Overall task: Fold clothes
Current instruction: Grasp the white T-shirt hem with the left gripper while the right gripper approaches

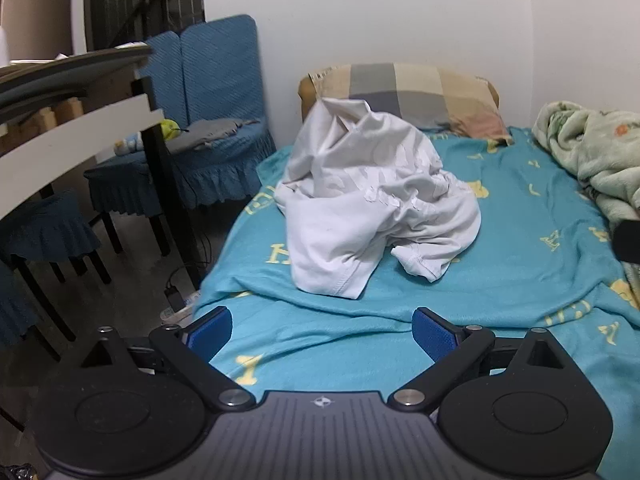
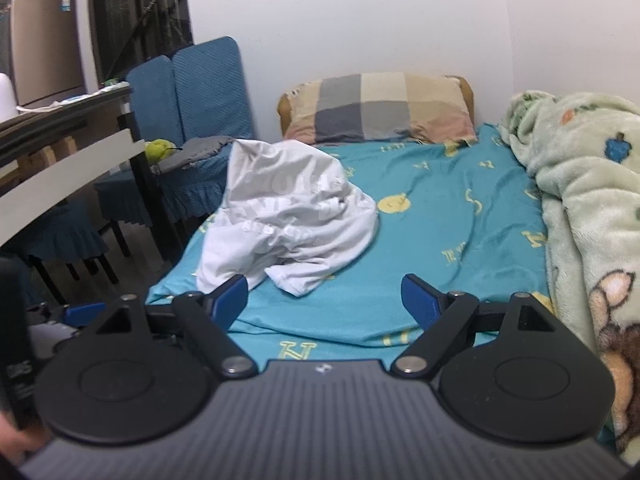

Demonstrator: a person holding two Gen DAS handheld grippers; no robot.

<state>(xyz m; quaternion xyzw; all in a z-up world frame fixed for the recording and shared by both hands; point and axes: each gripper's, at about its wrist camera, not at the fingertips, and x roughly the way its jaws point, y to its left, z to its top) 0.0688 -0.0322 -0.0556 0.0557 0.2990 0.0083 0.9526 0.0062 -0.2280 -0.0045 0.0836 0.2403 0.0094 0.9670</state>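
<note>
A crumpled white garment (image 1: 372,200) lies in a heap on the teal bed sheet (image 1: 520,240), near the bed's left edge. In the right wrist view the same white garment (image 2: 288,216) sits left of centre on the sheet (image 2: 460,220). My left gripper (image 1: 322,330) is open, hovering over the near end of the bed, short of the heap, with nothing between its blue pads. My right gripper (image 2: 324,298) is also open and holds nothing; its left fingertip (image 2: 232,292) overlaps the garment's near hem in the image.
A checked pillow (image 1: 404,96) lies at the head of the bed against the white wall. A pale green fleece blanket (image 2: 580,200) is bunched along the right side. Blue-covered chairs (image 1: 216,120) and a table (image 1: 72,80) stand left of the bed, with cables on the floor (image 1: 176,292).
</note>
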